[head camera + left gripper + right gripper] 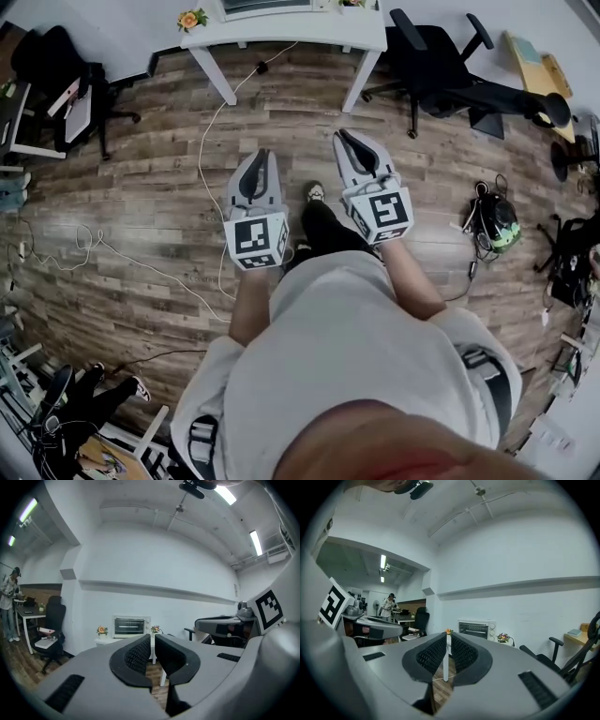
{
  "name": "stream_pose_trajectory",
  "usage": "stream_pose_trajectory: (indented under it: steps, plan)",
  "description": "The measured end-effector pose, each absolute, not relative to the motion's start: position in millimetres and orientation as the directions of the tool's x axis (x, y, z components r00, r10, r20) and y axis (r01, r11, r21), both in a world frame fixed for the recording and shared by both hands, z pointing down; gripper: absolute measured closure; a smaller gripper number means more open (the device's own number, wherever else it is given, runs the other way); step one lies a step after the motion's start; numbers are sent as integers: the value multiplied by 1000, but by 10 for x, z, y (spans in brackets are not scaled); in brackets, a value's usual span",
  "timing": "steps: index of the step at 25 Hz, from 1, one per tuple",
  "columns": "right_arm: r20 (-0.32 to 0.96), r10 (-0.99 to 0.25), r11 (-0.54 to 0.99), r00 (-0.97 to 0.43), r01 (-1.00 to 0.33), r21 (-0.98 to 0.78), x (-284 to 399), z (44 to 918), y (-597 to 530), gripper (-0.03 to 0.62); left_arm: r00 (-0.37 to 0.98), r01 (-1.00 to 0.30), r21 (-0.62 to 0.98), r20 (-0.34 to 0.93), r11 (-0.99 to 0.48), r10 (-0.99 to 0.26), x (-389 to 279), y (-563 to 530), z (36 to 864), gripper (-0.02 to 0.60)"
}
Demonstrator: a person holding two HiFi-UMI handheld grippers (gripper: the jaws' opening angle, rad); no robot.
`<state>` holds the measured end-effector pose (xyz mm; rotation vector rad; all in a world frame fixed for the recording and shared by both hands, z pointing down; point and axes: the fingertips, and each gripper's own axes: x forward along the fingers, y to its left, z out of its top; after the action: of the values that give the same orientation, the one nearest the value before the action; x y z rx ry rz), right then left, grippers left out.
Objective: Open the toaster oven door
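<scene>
While both hang empty over the wooden floor [141,187], the left tongs [152,638] are pressed together and the right tongs [448,637] stand a slit apart. Well ahead, the toaster oven [130,626] sits on the white bench [105,641] against the wall, door closed, between two small flower pots [101,630].

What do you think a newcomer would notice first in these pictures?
Probably the two grippers with black-and-white marker cubes, the left gripper and the right gripper, held out side by side, both empty, above the wooden floor. Next, the toaster oven, door closed, stands across the room on a white table by the wall, between two small flower pots.
</scene>
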<state>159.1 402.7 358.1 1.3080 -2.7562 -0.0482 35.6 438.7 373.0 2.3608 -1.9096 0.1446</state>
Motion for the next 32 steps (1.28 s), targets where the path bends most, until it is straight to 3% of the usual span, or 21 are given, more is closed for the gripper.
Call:
stream_pose_trajectory:
  steps: [12, 32]
  plan:
    - [66, -758, 652, -649, -757, 48, 1206, 3573, 2977, 543, 175, -984, 3, 146, -176, -974, -98, 3359, 3657, 551]
    - [64, -768, 639, -637, -769, 4, 1391, 3561, 1341, 542, 154, -987, -15, 185, -160, -971, -59, 1753, 3652, 526]
